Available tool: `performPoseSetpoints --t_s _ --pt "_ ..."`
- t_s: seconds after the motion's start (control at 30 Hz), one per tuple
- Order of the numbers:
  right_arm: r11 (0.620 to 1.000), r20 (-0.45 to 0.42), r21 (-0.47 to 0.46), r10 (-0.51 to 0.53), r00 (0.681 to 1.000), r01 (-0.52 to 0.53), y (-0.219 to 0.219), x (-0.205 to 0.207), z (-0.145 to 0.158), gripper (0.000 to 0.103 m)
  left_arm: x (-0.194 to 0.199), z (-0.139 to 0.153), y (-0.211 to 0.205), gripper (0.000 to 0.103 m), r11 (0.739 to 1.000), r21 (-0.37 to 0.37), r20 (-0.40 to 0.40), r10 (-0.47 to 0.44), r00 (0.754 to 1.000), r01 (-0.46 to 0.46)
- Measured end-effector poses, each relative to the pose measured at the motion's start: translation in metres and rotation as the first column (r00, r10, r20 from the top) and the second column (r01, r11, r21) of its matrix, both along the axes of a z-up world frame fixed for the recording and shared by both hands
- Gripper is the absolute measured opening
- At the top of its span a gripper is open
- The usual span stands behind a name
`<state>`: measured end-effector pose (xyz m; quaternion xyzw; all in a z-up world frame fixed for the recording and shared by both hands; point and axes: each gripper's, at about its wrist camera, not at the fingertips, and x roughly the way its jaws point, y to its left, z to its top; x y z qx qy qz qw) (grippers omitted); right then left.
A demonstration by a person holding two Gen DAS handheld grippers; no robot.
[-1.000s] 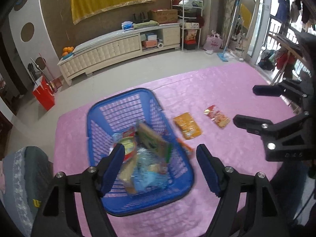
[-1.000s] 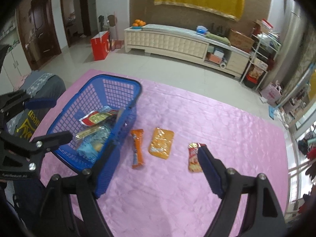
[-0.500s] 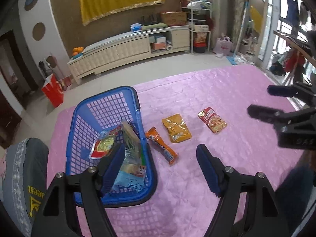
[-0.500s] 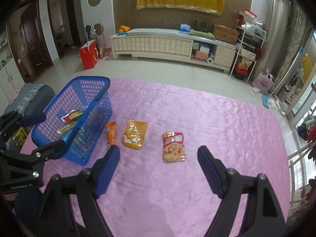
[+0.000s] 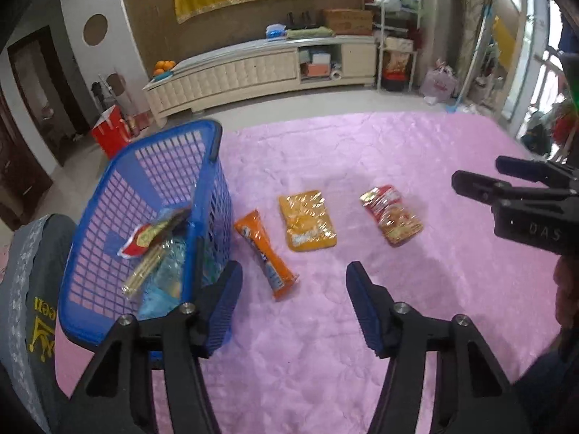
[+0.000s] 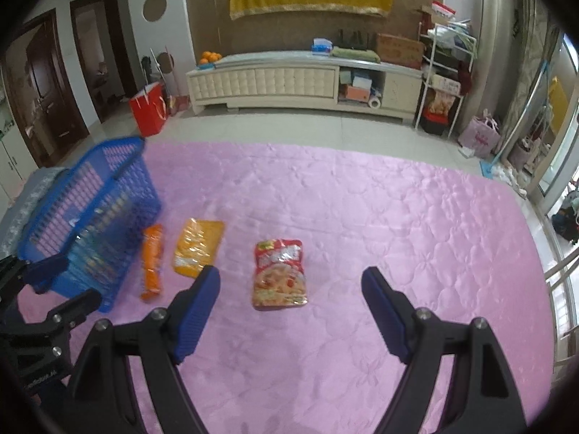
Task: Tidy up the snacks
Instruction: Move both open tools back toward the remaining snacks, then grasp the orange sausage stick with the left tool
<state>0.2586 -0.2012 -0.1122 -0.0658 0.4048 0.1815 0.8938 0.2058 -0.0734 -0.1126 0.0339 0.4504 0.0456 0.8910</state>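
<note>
Blue plastic basket (image 5: 144, 217) as the landmark, standing on a quilted pink cloth (image 5: 362, 343) at its left edge. Seen only from the left wrist view: inside the basket, a red-and-yellow packet (image 5: 144, 237), a long pale packet (image 5: 143, 271) and a bluish clear bag (image 5: 163, 282), all leaning in a loose pile toward the near end. In the right wrist view, basket (image 6: 90, 217) blurred, contents unreadable through the mesh.

Just right of the basket, flat on the cloth: an orange stick-shaped packet (image 5: 266, 253), close beside the basket wall. Further right of the basket, a yellow-orange flat pouch (image 5: 307, 220). Furthest right of the basket, a red pouch (image 5: 391, 215), apart from the other two.

Left gripper (image 5: 293, 303) spread wide and holding nothing, hovering over the cloth with one blue pad in front of the basket's near right corner. Right gripper (image 6: 289, 311) likewise released and empty, well right of the basket, the red pouch (image 6: 280, 273) lying just ahead between its pads.

Shown clearly only in the right wrist view: the orange packet (image 6: 152, 262) and yellow pouch (image 6: 197, 246) side by side, lying roughly parallel.
</note>
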Motion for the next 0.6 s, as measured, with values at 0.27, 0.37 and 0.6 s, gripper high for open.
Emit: performPoseSetpoints --t_s 0.27,0.37,0.6 --pt "1.0 -0.029 -0.002 0.018 0.999 -0.018 0.003 0.01 -0.034 0.084 0.016 -0.041 0.002 0.053 0.994 -0.09 -0.039 0.065 0.997 -0.068" --pt "1.0 -0.029 -0.013 0.013 0.999 -0.013 0.001 0.012 -0.035 0.084 0.025 -0.058 0.001 0.053 0.993 -0.088 -0.067 0.066 0.996 -0.072" --pt "0.998 -0.052 -0.059 0.025 0.998 -0.028 0.015 0.022 -0.053 0.084 0.045 -0.087 0.02 0.051 0.985 -0.076 -0.105 0.145 0.984 -0.153"
